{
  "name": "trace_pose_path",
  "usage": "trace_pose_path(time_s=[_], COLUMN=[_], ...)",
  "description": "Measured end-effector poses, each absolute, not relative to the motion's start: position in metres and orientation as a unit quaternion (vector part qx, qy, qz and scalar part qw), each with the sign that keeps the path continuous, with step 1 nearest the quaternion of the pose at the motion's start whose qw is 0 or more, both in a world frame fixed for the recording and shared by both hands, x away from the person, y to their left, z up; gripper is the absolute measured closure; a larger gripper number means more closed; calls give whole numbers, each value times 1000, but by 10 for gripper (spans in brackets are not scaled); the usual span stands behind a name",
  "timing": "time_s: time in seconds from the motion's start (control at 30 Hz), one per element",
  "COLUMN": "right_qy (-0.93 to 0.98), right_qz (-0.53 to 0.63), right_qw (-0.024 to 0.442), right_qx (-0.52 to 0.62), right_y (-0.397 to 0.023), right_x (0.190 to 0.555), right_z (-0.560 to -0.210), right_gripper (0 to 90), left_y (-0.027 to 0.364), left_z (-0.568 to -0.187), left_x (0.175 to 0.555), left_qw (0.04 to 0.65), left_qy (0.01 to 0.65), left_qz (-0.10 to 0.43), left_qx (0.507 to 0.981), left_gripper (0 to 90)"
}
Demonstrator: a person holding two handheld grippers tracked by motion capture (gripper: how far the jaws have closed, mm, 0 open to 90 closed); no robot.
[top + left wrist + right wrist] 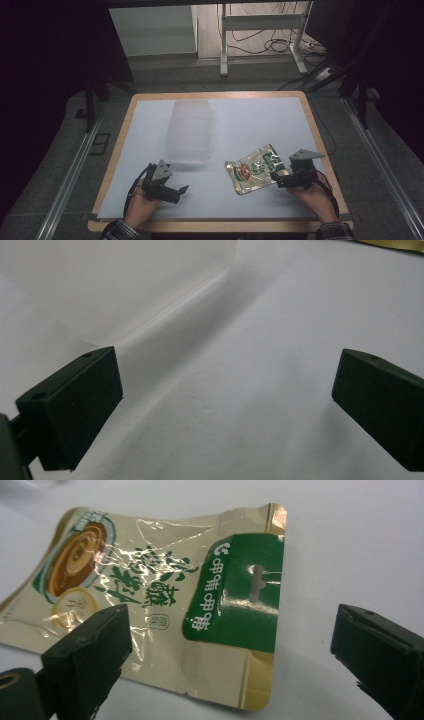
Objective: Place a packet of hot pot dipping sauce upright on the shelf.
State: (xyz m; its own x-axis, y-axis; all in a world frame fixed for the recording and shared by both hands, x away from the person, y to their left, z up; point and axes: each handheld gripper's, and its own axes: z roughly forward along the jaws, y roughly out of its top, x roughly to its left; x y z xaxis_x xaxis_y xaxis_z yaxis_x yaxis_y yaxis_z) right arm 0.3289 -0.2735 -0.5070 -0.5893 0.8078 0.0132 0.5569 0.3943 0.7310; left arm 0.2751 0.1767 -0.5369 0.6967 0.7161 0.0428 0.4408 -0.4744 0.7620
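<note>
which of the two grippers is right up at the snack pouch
The right gripper: its open fingers flank the gold-and-green pouch. The left gripper sits over bare table.

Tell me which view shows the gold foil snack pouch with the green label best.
The right gripper view: the gold foil snack pouch with the green label lies large between the open jaws, its print and hang hole plain. The high view shows the pouch small, flat beside the right gripper. The left gripper view catches a gold sliver at its top edge.

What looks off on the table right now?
Nothing is spilled or torn. The gold-green pouch lies flat but skewed to the table edge, crinkled, before the open right tool. The clear tray sits square.
</note>
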Motion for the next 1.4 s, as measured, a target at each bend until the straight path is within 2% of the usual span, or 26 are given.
trace_pose_path(time_s=[0.1, 0.37, 0.7, 0.83, 0.87, 0.9, 0.93, 1.0, 1.1, 1.17, 1.2, 1.23, 1.27, 1.4], right_qy=[822, 830, 833, 840, 845, 845, 848, 848, 850, 856, 858, 858, 867, 865], right_qz=[354, 346, 355, 358, 349, 349, 347, 350, 351, 346, 345, 345, 327, 335], right_qw=[170, 160, 114, 110, 120, 120, 128, 125, 130, 128, 118, 118, 121, 132], right_qx=[412, 408, 408, 392, 387, 387, 379, 378, 370, 362, 363, 363, 355, 349], right_y=[-272, -268, -263, -256, -251, -251, -250, -250, -249, -244, -242, -242, -236, -233], right_x=[333, 351, 371, 370, 369, 369, 367, 367, 366, 365, 365, 365, 363, 361], right_z=[-508, -510, -514, -512, -512, -512, -510, -508, -506, -506, -506, -506, -509, -502], right_gripper=[52, 173, 306, 342, 389, 389, 484, 572, 621, 680, 754, 754, 810, 892], left_y=[176, 175, 174, 174, 174, 174, 174, 174, 173, 173, 174, 174, 174, 174], left_z=[-537, -537, -538, -538, -538, -538, -538, -538, -538, -538, -538, -538, -538, -538], left_x=[275, 275, 275, 276, 276, 276, 275, 275, 275, 275, 275, 275, 275, 275], left_qw=[379, 376, 373, 372, 372, 372, 372, 371, 371, 371, 371, 371, 370, 371], left_qy=[344, 341, 340, 339, 339, 339, 339, 338, 338, 338, 338, 338, 338, 338], left_qz=[181, 182, 182, 182, 182, 182, 182, 183, 183, 184, 184, 184, 184, 185], left_qx=[840, 842, 844, 844, 845, 845, 845, 845, 845, 845, 845, 845, 845, 845], left_gripper=[0, 0, 0, 1, 1, 1, 1, 1, 0, 0, 1, 1, 1, 1])
